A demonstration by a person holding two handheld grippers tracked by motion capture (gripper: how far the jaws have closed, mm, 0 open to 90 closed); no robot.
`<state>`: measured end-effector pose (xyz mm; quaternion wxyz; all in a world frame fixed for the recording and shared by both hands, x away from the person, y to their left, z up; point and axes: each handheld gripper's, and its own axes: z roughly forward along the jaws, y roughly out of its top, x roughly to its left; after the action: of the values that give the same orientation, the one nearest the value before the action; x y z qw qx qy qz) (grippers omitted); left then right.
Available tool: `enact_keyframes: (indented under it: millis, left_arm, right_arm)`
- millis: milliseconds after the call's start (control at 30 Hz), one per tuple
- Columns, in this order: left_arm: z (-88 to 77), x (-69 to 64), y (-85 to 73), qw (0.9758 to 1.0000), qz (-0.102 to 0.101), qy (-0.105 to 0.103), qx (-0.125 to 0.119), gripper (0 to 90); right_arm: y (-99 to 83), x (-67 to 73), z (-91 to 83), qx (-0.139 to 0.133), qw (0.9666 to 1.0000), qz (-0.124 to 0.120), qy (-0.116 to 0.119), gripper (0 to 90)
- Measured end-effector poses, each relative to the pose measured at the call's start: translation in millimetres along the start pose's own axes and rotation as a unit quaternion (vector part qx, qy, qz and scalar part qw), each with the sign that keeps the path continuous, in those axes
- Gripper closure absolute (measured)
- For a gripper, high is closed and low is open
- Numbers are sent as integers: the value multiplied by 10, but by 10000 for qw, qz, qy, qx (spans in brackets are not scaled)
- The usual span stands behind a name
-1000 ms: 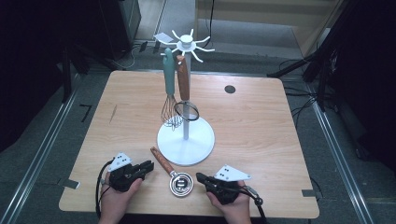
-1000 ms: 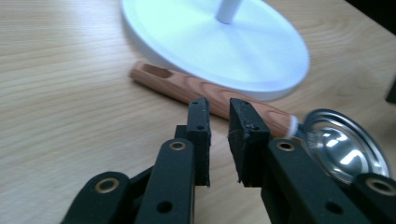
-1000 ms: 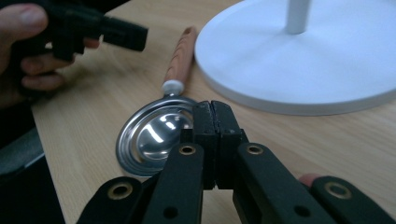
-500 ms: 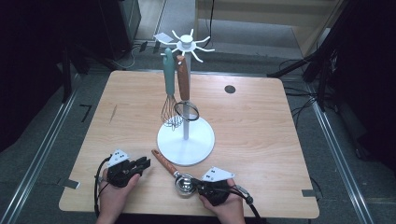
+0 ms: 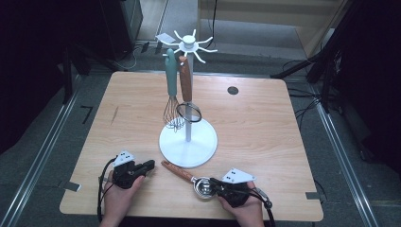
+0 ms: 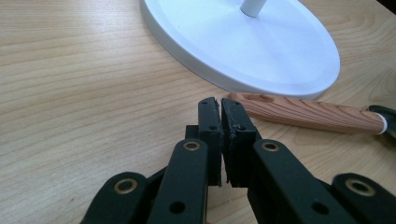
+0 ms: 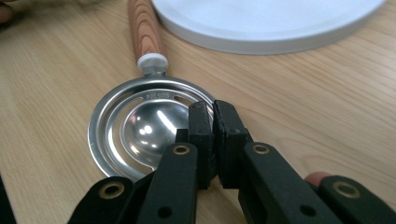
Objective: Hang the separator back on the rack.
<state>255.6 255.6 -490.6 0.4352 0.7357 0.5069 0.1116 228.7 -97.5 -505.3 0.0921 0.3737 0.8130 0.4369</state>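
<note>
Right gripper (image 5: 213,183) low — over separator (image 5: 204,185)

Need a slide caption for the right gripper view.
Shut right gripper poised over the rim of a metal egg separator, wooden handle toward the white stand base.

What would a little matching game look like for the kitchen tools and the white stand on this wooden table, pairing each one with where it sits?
Things:
1. teal-handled wire whisk
2. wooden-handled round mesh strainer
3. wooden-handled steel egg separator
4. round white stand base

Places:
A. lying flat on the table near the front edge
B. standing on the table at its middle
C. hanging from the stand, on the left of the two hung tools
D. hanging from the stand, on the right of the two hung tools

Pairs: 1-C, 2-D, 3-A, 4-B
</note>
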Motion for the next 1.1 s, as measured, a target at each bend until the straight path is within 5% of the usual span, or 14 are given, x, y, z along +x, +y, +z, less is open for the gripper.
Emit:
enact_keyframes:
  millis: [267,733,1000,1100]
  left_arm:
    - [65,-102,-5,9998,117,-148,99,865]
    - [-5,-22,-7,9999,84,-122,26,860]
    - [-10,-22,-10,9999,96,-113,-5,844]
    - [-26,-8,-9,9999,109,-94,-34,829]
  right_arm:
    - [-69,-259,-171,13,9989,135,-453,873]
    - [-184,-676,-417,-45,9930,556,-1037,881]
    - [-185,-749,-505,-98,9926,601,-1050,838]
    - [-107,-730,-546,-167,9954,349,-875,788]
